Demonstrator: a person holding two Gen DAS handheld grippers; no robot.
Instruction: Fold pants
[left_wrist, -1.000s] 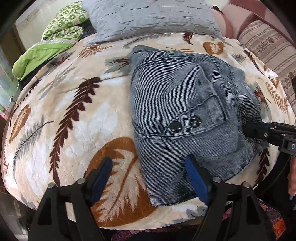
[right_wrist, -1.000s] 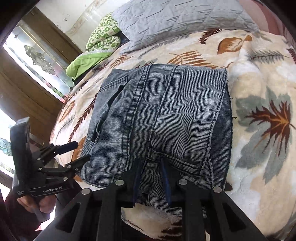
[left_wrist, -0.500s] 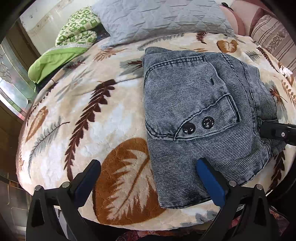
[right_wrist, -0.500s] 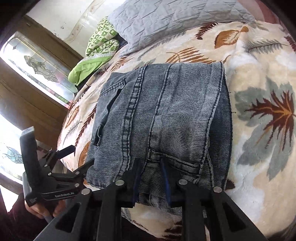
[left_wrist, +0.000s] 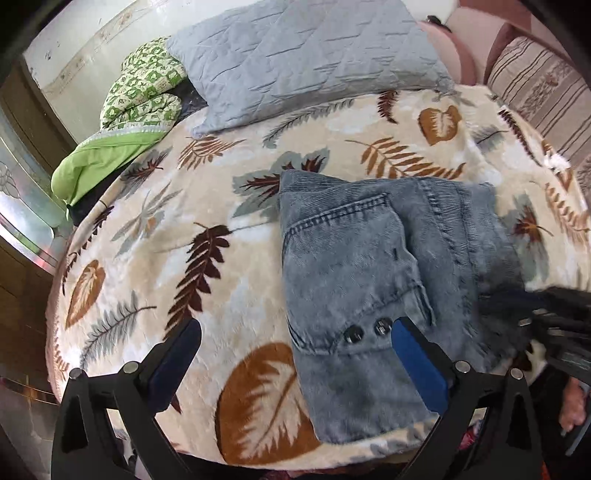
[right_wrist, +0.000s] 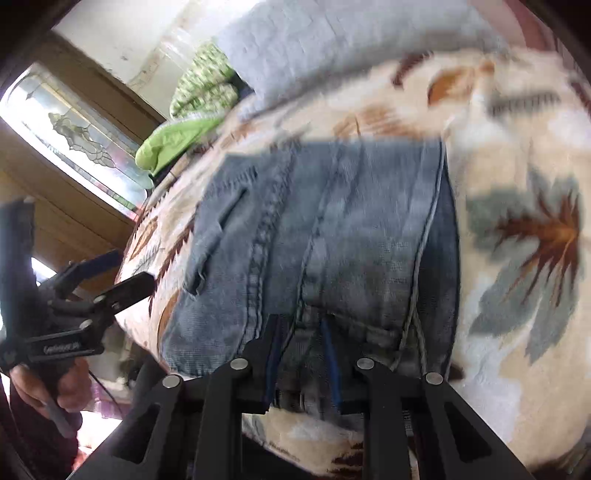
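Observation:
The grey-blue denim pants (left_wrist: 376, 280) lie folded into a compact stack on the leaf-print blanket (left_wrist: 177, 258), near the bed's front edge. My left gripper (left_wrist: 295, 354) is open and empty, its blue-padded fingers spread just above the stack's near left corner and the blanket. My right gripper (right_wrist: 301, 354) is shut on the pants' near edge (right_wrist: 332, 240), with denim bunched between its fingers. It shows blurred at the right edge of the left wrist view (left_wrist: 546, 314). The left gripper shows at the left of the right wrist view (right_wrist: 92, 291).
A grey quilted pillow (left_wrist: 306, 55) and a green patterned quilt (left_wrist: 136, 110) lie at the head of the bed. A striped cushion (left_wrist: 535, 85) is at the far right. A wooden window frame with patterned glass (right_wrist: 77, 136) stands left of the bed.
My left gripper has pulled back and tilted up, so the pants sit lower in its view. My right gripper keeps its hold and is moving fast; its view is blurred.

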